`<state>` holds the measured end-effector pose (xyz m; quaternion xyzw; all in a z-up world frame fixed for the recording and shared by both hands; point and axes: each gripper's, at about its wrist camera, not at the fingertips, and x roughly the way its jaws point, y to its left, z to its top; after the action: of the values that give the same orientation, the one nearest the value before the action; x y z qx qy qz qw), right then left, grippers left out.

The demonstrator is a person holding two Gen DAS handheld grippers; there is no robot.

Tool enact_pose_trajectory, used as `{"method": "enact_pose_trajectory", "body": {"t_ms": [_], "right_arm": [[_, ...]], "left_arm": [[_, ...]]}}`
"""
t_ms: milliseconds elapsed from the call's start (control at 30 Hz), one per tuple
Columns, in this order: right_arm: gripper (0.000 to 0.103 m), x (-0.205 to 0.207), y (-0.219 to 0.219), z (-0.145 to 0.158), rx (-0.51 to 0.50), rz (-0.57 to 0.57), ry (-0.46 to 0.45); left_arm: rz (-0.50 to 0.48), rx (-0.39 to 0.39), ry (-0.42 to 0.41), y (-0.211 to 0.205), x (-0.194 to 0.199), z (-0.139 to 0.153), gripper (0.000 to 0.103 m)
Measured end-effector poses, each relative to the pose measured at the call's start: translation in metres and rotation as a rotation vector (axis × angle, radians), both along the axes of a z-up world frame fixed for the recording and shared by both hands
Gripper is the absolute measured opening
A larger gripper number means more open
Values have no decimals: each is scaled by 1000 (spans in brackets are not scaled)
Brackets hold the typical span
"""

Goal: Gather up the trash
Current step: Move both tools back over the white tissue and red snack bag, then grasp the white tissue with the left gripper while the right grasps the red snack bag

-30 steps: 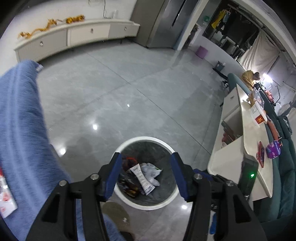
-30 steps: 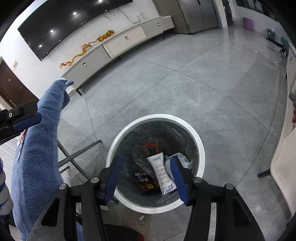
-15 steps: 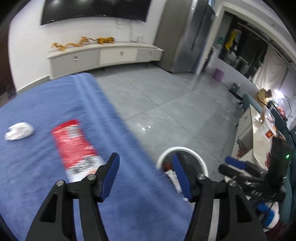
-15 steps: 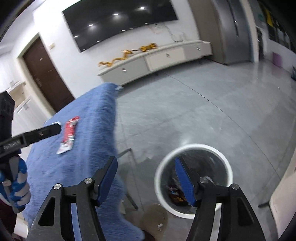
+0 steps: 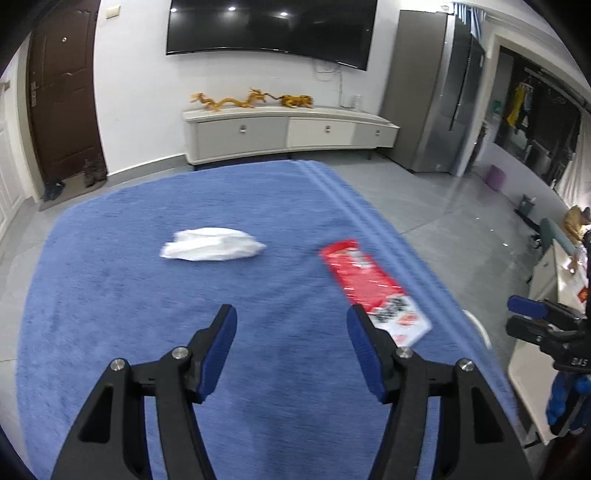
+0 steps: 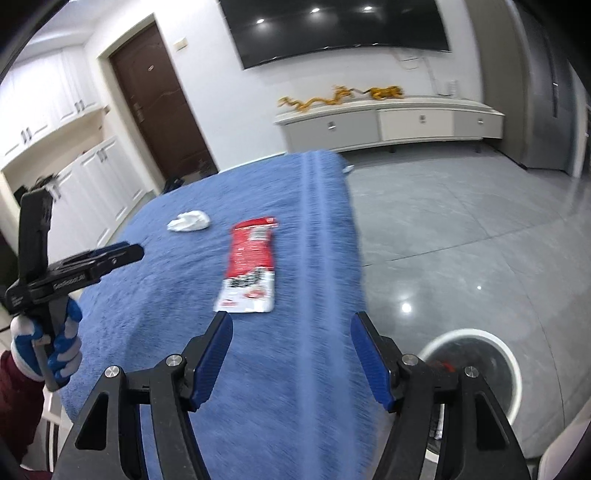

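Left tool spread, nothing between its blue pads, hanging over the blue cloth that covers the bench. Its jaws have just been opening. Right tool also spread and empty, jaws have just been opening too, over the same cloth near its striped edge.

Trash on the cloth, two pieces: red-and-white wrapper lying flat, just past the left tool's right-hand pad and close to the cloth's striped border; in the right wrist view the same wrapper sits just ahead of the right tool's left-hand pad, not touched. Farther out, crumpled white tissue, well apart from both tools, left of the wrapper; also seen at.

Right wrist view: left tool seen from the side at frame left, held by a hand in a blue-and-white glove with a dark red sleeve. White-rimmed trash bin on the grey floor beside the bench, lower right, partly hidden by the right tool; contents blurred, some red visible.

Left wrist view: right tool at the right edge, beside the bench.

Far side: white low cabinet with golden dragon figures on top, dark wall screen above, brown door left, grey tall fridge right.
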<state>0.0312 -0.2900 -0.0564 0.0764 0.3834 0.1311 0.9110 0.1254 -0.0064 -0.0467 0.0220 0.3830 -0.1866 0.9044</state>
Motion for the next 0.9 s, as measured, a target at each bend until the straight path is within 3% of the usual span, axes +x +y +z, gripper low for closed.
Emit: {"method": "enact_pose_trajectory", "body": {"t_ms": [100,567,900], "right_arm": [[67,20,24,-6,-14,45,16],[72,115,81,-45,-92,120,120],[72,133,101,-61,-193,112,136]], "left_arm": [[-2,33,-14,12,18,-6,71],[-28,84,-5,17,129,-37,71],[-34,92,91,12,164,-65,71]]}}
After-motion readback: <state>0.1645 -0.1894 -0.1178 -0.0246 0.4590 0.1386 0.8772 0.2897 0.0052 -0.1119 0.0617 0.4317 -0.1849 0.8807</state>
